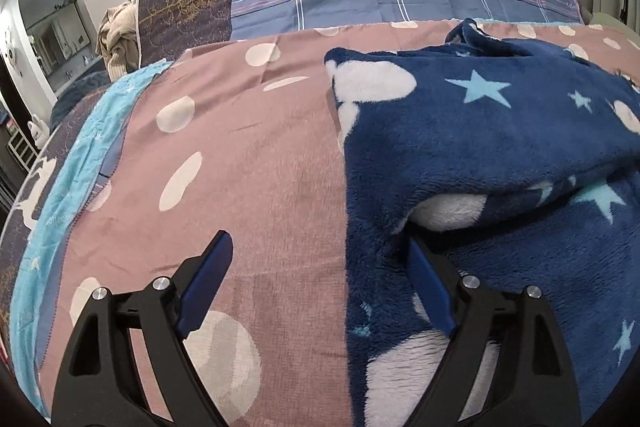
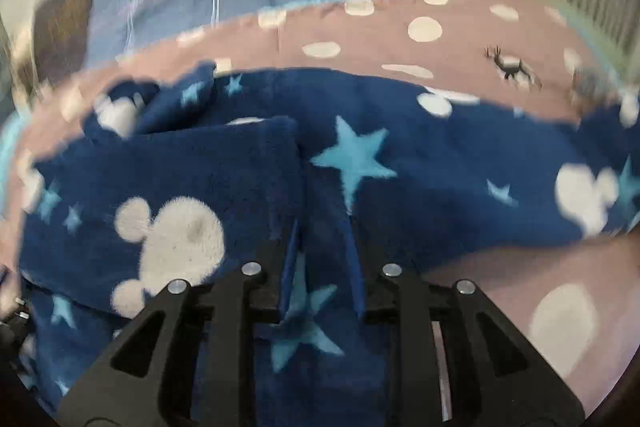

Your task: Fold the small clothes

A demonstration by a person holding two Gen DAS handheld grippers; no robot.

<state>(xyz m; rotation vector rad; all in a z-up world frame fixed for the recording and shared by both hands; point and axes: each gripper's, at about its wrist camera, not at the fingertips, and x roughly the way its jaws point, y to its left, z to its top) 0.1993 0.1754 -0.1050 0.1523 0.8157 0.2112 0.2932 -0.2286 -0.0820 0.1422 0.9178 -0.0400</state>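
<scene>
The left claw (image 1: 320,267) gapes wide over the bed cover (image 1: 248,171), its right finger touching the starry blue fleece (image 1: 480,131). The right claw (image 2: 322,239) pinches a fleece fold; that blurry view hides edges

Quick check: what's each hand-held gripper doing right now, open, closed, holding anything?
Left hand-held gripper: open, straddling the edge of the fleece garment, not gripping.
Right hand-held gripper: nearly closed on a fold of it.
</scene>
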